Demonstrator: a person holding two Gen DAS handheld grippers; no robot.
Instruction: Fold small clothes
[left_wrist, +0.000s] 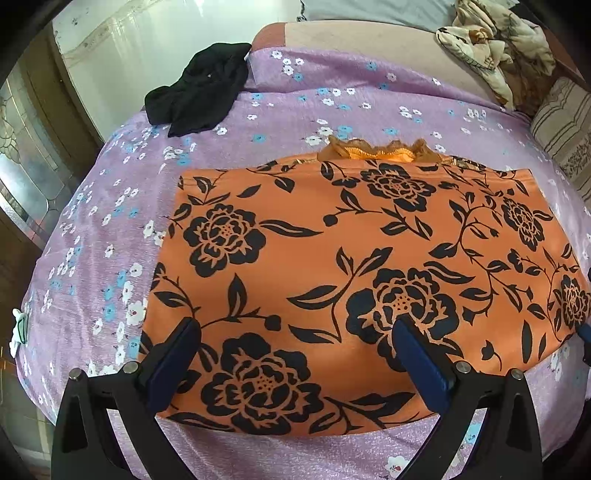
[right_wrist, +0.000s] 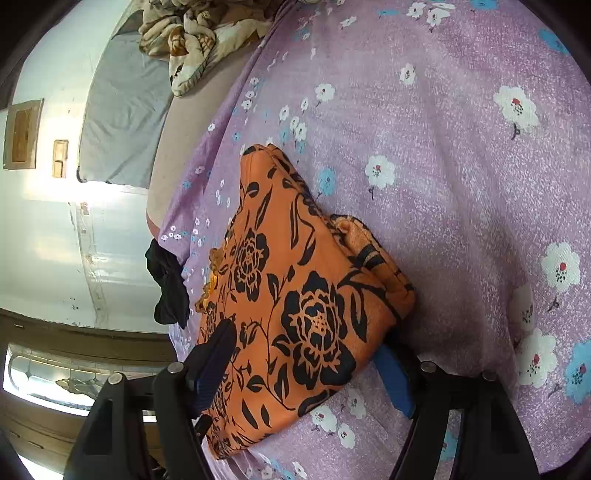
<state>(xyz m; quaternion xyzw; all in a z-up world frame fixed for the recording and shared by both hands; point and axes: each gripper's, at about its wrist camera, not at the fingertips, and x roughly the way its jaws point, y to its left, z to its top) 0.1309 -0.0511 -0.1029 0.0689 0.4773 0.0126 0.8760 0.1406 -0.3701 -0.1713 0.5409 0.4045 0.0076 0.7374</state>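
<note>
A bed is being covered by a lilac bedspread (left_wrist: 332, 96) printed with small white and blue flowers, and most of its middle is being taken up by the orange garment (left_wrist: 351, 266), which is lying flat and folded, black roses and leaves across its top face and a strip of orange lace showing at its far edge. A crumpled cream floral blanket (left_wrist: 495, 48) is being seen at the head of the bed, well apart from the garment. A bunched black garment (left_wrist: 199, 92) is lying near the bedspread's edge, apart from the orange one. The left gripper (left_wrist: 299, 328) is being held over the near part of the orange garment, its jaws spread wide and nothing being pinched. The right gripper (right_wrist: 306, 354) is being held at one end of the folded garment, its jaws spread on either side of the cloth; whether the pads are pressing it cannot be told.
</note>
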